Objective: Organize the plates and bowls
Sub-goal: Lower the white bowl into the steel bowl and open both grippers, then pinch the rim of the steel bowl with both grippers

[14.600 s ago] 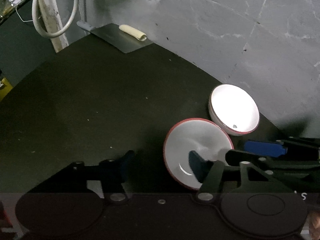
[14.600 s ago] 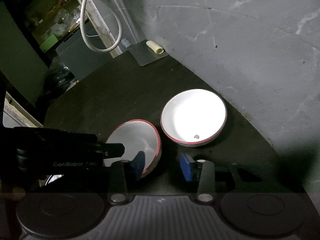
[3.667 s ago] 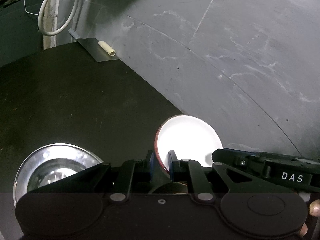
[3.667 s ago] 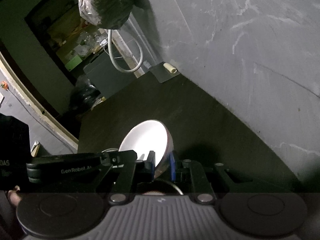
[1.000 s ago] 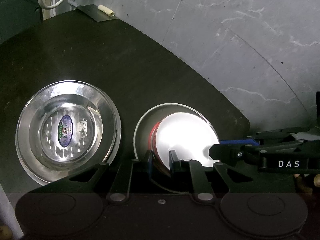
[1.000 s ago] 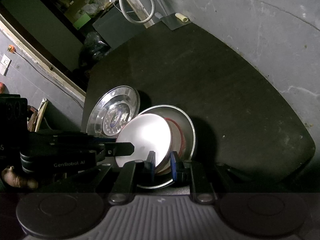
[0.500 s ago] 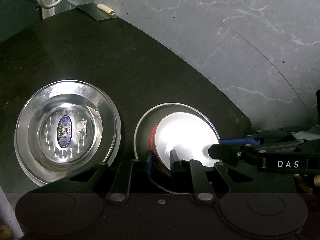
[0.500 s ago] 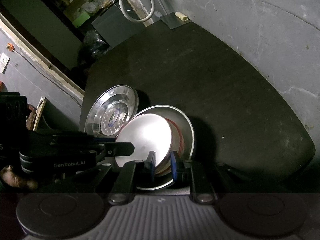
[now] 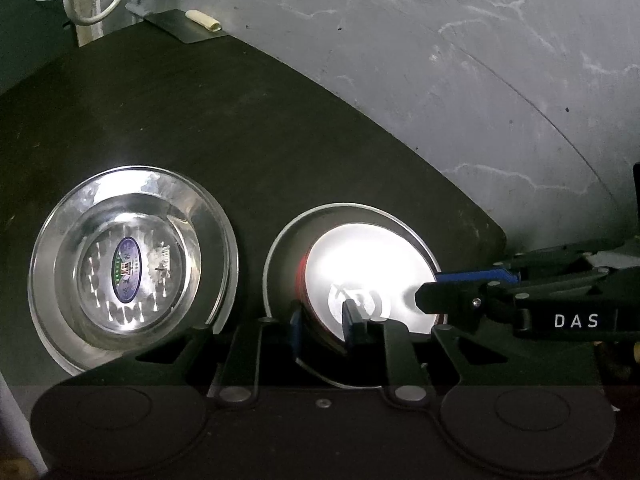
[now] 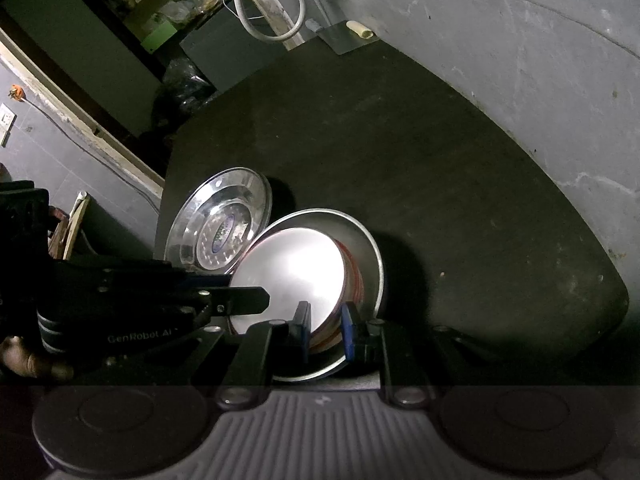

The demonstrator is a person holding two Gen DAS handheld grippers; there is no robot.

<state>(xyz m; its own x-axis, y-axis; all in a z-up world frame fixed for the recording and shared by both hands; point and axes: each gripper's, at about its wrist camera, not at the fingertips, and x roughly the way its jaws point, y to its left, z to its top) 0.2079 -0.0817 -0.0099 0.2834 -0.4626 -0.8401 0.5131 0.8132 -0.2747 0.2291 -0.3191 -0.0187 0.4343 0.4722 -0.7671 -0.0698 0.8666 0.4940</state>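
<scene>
My two red-rimmed white bowls are nested and sitting inside the steel plate on the dark table, with a second steel plate just beside it, their rims close in the right wrist view. So the gathering looks mostly done — what is left, I judge, is letting go, backing both tools off, and perhaps stacking the two plates.

My left gripper straddles the near rim of the bowls and its jaws are opening, the rim between them with a gap showing at the pads. My right gripper is almost closed, pinched on the opposite rim.

Compared with a second ago the bowls have not moved, but the left jaws stand visibly wider. Much earlier, the two bowls sat side by side on the bare table near the wall — no steel plates in sight.
</scene>
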